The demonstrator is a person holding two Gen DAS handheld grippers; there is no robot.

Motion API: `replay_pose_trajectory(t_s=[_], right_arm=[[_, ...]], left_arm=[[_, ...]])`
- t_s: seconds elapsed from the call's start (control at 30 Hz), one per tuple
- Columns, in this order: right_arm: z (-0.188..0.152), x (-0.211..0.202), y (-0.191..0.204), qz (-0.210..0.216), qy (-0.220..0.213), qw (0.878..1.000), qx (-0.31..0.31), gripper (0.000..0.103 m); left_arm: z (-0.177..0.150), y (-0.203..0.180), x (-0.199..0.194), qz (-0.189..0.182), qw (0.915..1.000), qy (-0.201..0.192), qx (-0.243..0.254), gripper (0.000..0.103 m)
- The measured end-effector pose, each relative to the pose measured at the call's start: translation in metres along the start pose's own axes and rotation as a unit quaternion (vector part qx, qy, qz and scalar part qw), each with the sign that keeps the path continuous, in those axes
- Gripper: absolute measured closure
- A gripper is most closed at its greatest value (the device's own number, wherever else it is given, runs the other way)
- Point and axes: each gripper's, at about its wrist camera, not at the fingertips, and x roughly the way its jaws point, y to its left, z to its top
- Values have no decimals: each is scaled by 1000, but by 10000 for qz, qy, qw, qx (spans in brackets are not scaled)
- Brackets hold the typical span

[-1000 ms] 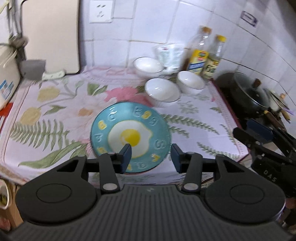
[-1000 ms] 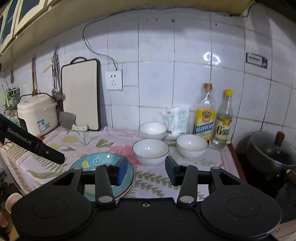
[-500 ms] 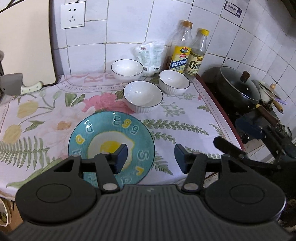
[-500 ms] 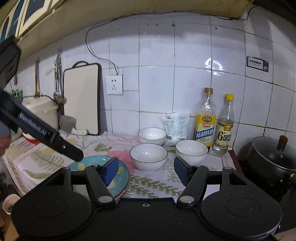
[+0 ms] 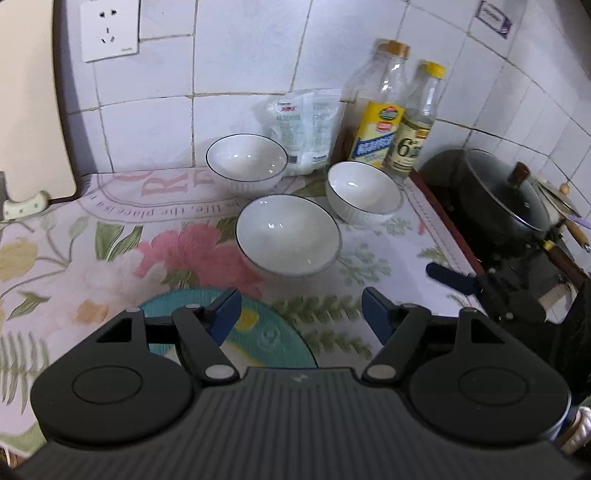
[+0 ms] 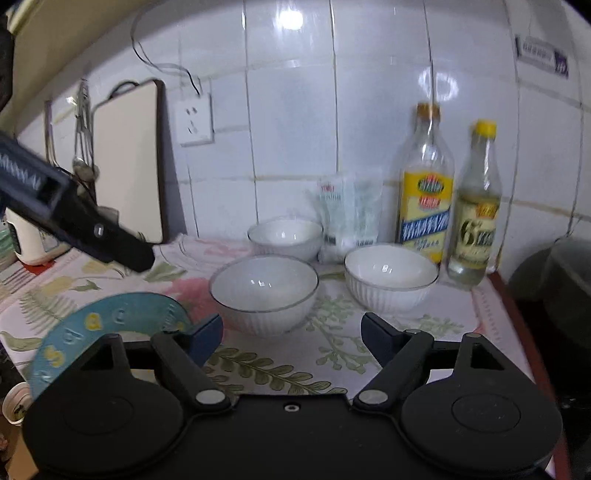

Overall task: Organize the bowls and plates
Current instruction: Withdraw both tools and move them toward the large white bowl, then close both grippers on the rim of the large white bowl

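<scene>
Home kitchen. White tiled wall with a wall socket; counter under a floral cloth. At its back edge: two condiment bottles, a cutting board leaning on the wall. At the right edge: a lidded black pot on a stove. On the cloth: three white bowls, a teal plate.

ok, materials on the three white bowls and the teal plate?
White bowls: likely glazed ceramic. They look glossy, with sharp light glints inside, ribbed outer walls and a thin dark rim line. Teal plate: printed yellow letters under a duller sheen, so ceramic or melamine; the pictures cannot settle which.
</scene>
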Motion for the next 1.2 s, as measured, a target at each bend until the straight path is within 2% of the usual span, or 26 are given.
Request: replay_pose_trajectory(t_s=[0.13, 0.37, 0.47, 0.53, 0.63, 0.7, 0.9, 0.97, 1.03, 1.2], right_arm=[[-6, 37, 0, 233, 202, 9993, -188, 18], [-12, 102, -4, 399, 618, 9965, -390, 18], [-8, 120, 0, 598, 803, 9942, -398, 16], [-7, 129, 5, 637, 863, 9933, -437, 15], [-4, 137, 6, 744, 981, 9918, -333, 15], [-4, 141, 6, 806, 1011, 9913, -263, 15], [-2, 146, 8, 848, 1074, 9902, -296, 15], [0, 147, 9, 836, 1098, 9898, -347, 20], [1, 144, 13, 727, 1154, 9897, -446, 19], [1, 135, 8, 641, 1168, 9903, -406, 19]], left_arm=[[18, 17, 36, 29, 9998, 86, -185, 32], [43, 39, 99, -51, 9976, 556, -412, 35], [45, 45, 120, -27, 9956, 789, -506, 46], [47, 48, 130, -81, 9934, 958, -626, 63], [47, 52, 143, -30, 9892, 1204, -833, 79], [47, 53, 147, 46, 9887, 1262, -811, 85], [45, 47, 148, 128, 9882, 1334, -739, 86], [45, 41, 148, 97, 9885, 1345, -682, 86], [45, 33, 149, 138, 9894, 1354, -510, 86], [42, 23, 142, 131, 9905, 1285, -460, 86]])
